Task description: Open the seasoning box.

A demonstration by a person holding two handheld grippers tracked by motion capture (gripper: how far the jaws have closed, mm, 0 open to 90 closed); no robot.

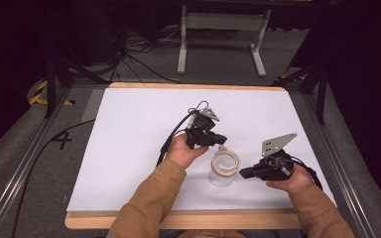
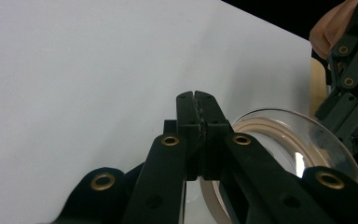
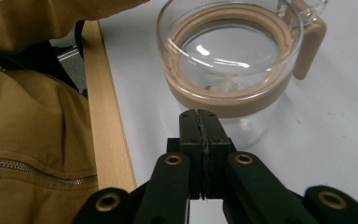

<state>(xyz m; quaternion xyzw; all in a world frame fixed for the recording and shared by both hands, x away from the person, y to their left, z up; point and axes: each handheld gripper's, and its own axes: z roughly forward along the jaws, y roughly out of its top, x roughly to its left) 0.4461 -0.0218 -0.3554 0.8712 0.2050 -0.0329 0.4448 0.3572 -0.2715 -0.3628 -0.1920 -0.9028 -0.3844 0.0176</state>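
A clear glass jug (image 1: 223, 167) with a tan collar and tan handle stands on the white table cover (image 1: 139, 148), near the front middle. My left gripper (image 1: 221, 138) hovers just behind the jug's rim, its jaws pressed together with nothing between them; the jug's rim (image 2: 289, 140) lies to its right in the left gripper view. My right gripper (image 1: 243, 173) sits at the jug's right side, jaws also shut and empty. In the right gripper view the jug (image 3: 233, 60) stands just beyond the gripper (image 3: 199, 115), with its handle (image 3: 310, 42) at the far right.
The table's wooden front edge (image 1: 188, 220) runs under the person's tan sleeves (image 1: 149, 203). A grey metal frame (image 1: 223, 29) stands on the floor behind the table. Cables (image 1: 129, 54) lie on the floor at the back left.
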